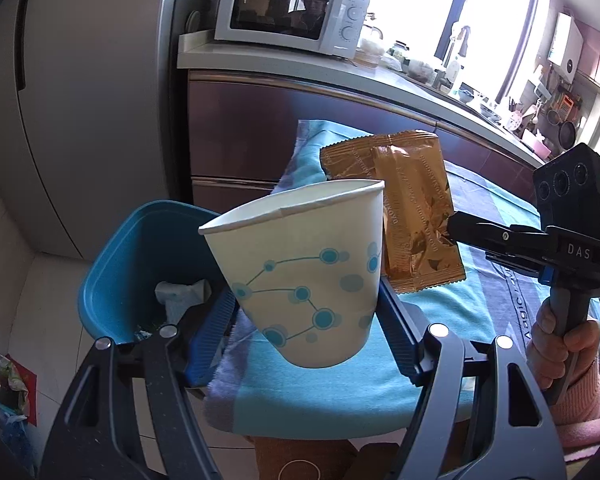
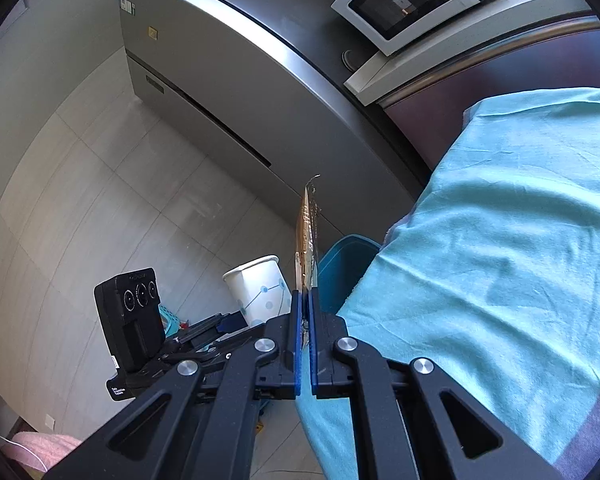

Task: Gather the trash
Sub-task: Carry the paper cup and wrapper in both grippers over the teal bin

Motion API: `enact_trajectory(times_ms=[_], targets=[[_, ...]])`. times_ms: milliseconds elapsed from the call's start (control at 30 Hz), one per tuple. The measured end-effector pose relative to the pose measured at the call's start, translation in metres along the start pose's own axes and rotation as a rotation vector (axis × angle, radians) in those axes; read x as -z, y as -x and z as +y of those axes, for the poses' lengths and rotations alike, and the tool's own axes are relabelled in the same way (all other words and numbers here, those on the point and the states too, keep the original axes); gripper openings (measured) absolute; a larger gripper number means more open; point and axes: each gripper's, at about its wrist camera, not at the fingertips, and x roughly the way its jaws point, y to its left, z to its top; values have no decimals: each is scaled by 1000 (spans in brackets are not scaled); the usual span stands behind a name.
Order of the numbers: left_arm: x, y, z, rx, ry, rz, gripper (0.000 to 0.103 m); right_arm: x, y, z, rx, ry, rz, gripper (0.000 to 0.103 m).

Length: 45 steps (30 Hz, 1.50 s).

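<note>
Paper cup (image 1: pixel 308 276) clamped in left gripper (image 1: pixel 306 320), tilted, beside blue bin (image 1: pixel 140 264) mouth, nearer than right gripper (image 1: pixel 452 228), which pinches gold wrapper (image 1: pixel 412 208) over teal-covered table (image 1: pixel 452 312); bin lies lower left.

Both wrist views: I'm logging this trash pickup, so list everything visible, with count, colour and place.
paper cup: one, white with blue dots, in the left gripper
snack wrappers: two, golden brown, pinched in the right gripper
bin: one, blue, on the floor beside the table, paper scrap inside
tablecloth: one, turquoise, covering the table
microwave: one, white, on the counter
fridge: one, grey, beside the counter
left gripper: black with blue pads, closed on the cup
right gripper: black with blue pads, shut
hand: one, pink sleeve, holding the right gripper's handle
</note>
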Motion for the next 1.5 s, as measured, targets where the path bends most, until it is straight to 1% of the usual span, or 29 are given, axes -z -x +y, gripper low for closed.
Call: enact_trajectory(times_ms=[300,1067,1367,1500], targets=[[0,0,20,-39,14,6,70,-3,-14,6,-17,1,30,2],[-2,-3,57,-104,59,6,70,-10,-51,22,-13,35,90,2],[-2,-17,85,-164,106,27,70,-12,-70,24,2,44,119,2],[-1,-25,94,-175,120,45,70,-12,-79,25,11,44,137,2]])
